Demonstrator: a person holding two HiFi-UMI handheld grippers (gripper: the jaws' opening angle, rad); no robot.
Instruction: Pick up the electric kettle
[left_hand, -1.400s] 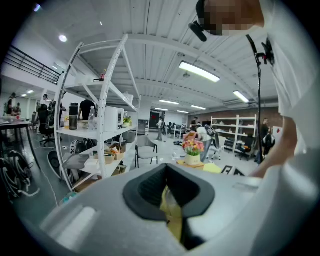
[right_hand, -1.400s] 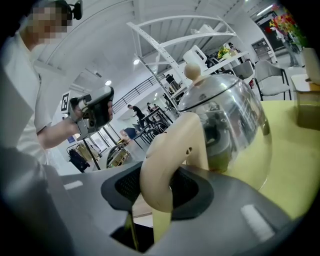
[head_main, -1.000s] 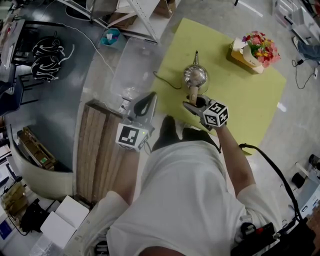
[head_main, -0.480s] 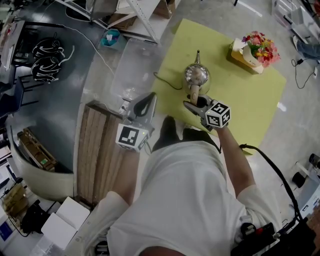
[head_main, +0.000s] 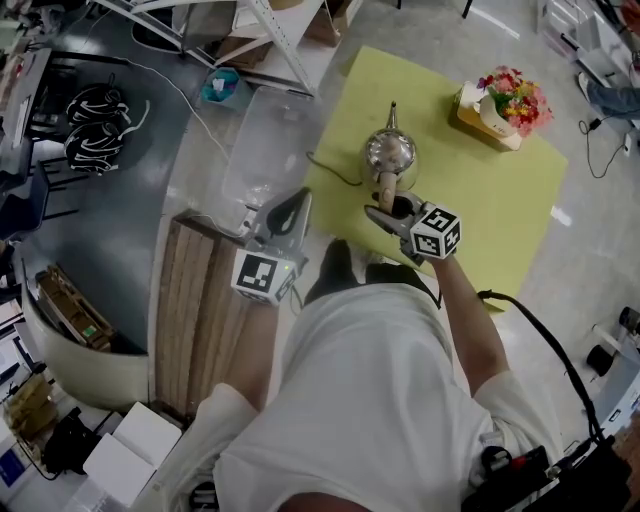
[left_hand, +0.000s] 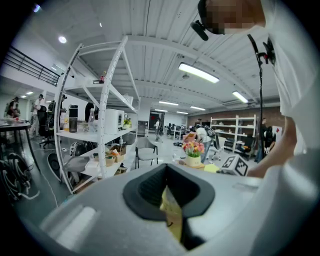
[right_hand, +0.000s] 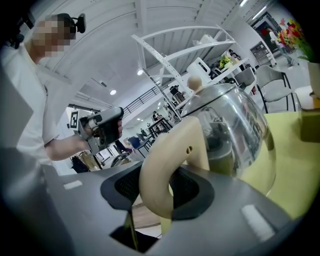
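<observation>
Little has changed over the last second. The right tool (head_main: 390, 207) remains pinched on the beige handle (right_hand: 165, 165) of the electric kettle (head_main: 389, 153), with the dark pads pressing on both sides of it. Tool and kettle have shifted together only slightly against the yellow worktop (head_main: 480, 200). The grip therefore looks settled, and this is probably the very start of the lift, not a finished pick-up. The kettle is still over the middle of the worktop, upright, with its spout pointing away from the person.

The left tool (head_main: 295, 200) hangs off the worktop's near left edge, its jaws a little apart with nothing between them.

No view shows the underside of the kettle, so it is unclear whether it has left the surface. A thin cord (head_main: 330, 170) runs out from beneath it, and where that cord attaches is hidden. The right gripper view cuts off the spout.
</observation>
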